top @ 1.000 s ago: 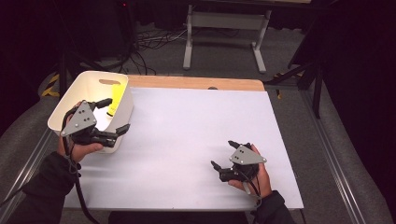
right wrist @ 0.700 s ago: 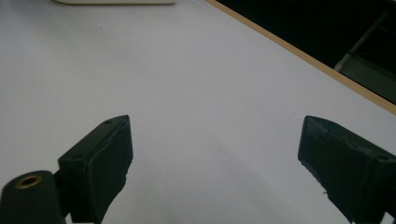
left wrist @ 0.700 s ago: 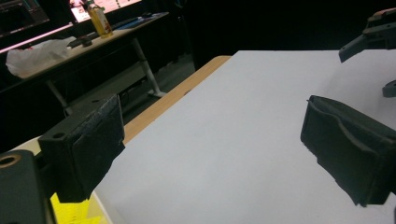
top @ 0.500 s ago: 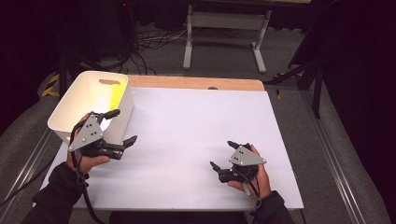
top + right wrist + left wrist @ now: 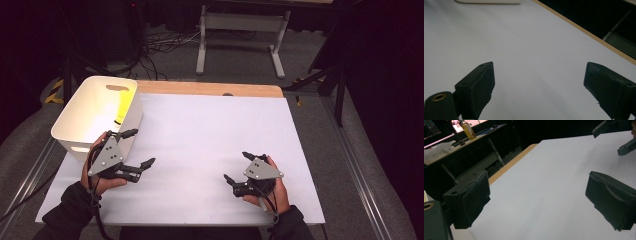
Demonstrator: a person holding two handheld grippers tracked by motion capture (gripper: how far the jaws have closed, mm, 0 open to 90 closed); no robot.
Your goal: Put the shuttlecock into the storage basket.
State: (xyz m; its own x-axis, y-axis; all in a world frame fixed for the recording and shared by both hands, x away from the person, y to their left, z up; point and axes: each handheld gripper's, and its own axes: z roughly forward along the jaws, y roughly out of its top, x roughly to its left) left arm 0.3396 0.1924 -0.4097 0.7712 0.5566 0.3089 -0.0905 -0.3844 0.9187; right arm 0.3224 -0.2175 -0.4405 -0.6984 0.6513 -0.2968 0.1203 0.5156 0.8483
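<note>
Two open tongs, left tongs (image 5: 138,148) beside white bin (image 5: 85,112)

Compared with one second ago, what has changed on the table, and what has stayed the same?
The left tool moved out of the white bin, toward the person and down onto the white table surface; it is open and holds nothing. A yellow item lies inside the bin. The right tool stayed where it was, open and empty, and the bin did not shift.
</note>
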